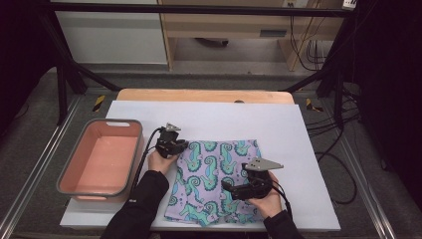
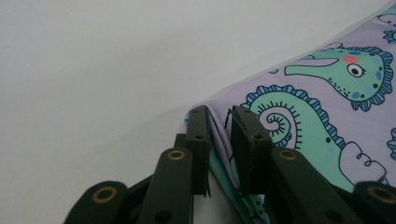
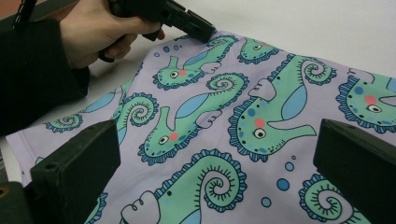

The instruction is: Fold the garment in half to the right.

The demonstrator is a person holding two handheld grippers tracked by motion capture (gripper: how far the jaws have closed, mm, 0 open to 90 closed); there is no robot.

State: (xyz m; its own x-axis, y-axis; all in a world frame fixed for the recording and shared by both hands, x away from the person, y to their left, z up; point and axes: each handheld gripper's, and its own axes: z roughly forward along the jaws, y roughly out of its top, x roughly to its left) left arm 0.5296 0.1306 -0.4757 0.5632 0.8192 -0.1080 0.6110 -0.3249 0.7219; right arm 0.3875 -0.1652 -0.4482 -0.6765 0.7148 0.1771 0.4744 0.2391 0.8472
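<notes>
- Cloth point(image 1: 214, 181) lies flat on the white sheet point(image 1: 308, 149), seahorse print up, between my two grippers, beside the pink tub point(image 1: 99, 159).
- Left gripper point(image 1: 171, 144) sits at the cloth's far left corner. In the left gripper view point(image 2: 219, 140) the jaws are nearly together, with the folded edge point(image 2: 219, 144) pinched between the pads. I call that a grip on the corner.
- Right gripper point(image 1: 244, 189) hovers over the near right part of the cloth. In the right gripper view the jaws stand wide apart, nothing between them, print point(image 3: 224, 130) spread below.
- What matters next: the held corner lies on the far left, and the rest of the cloth runs toward me and to the right.
- My read: the right gripper is nearer the free near edge, so that's its corner to take.
</notes>
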